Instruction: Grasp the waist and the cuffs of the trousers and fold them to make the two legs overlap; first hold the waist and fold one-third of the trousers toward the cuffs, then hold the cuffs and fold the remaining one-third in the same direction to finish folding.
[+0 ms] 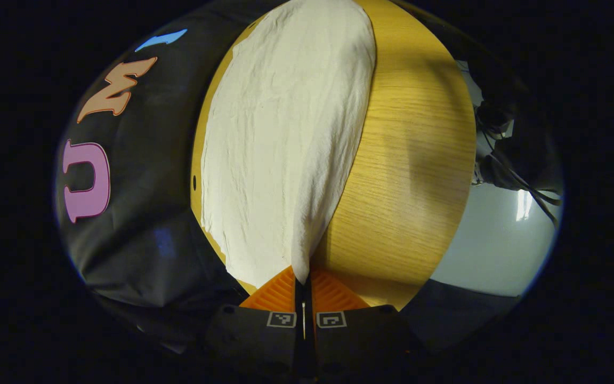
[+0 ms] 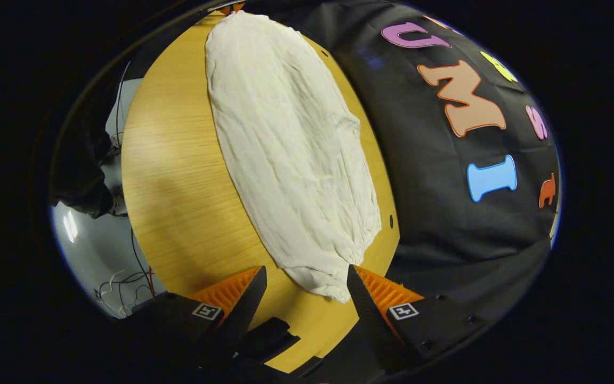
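Pinching the near corner of the trousers [image 1: 285, 138], the left gripper [image 1: 303, 290] has its fingers closed tight together on the cloth at 6 o'clock in the left gripper view; the fabric rises out of that pinch and runs away toward 12 o'clock. In the right gripper view, the right gripper [image 2: 307, 285] stands released, its fingers spread wide at 6 o'clock with the near end of the garment lying between and just ahead of them, not clamped.

Condition of the work: the trousers lie lengthwise on the wooden table [image 1: 408, 170] as one long, narrow, wrinkled band. This suggests that the legs already overlap, though the layers cannot be counted from these frames. The gathered edge near the right gripper looks like the waist or a cuff; which one cannot be told. No crosswise fold is visible along the length, so both one-third folds appear outstanding.

Farther off, the band occupies the half of the table next to the booth wall [image 2: 445, 213], at 1 to 3 o'clock in the right gripper view. Bare wood lies on the opposite side, toward 9 o'clock. Beyond the table edge, loose cables [image 2: 126, 277] hang near 8 o'clock.
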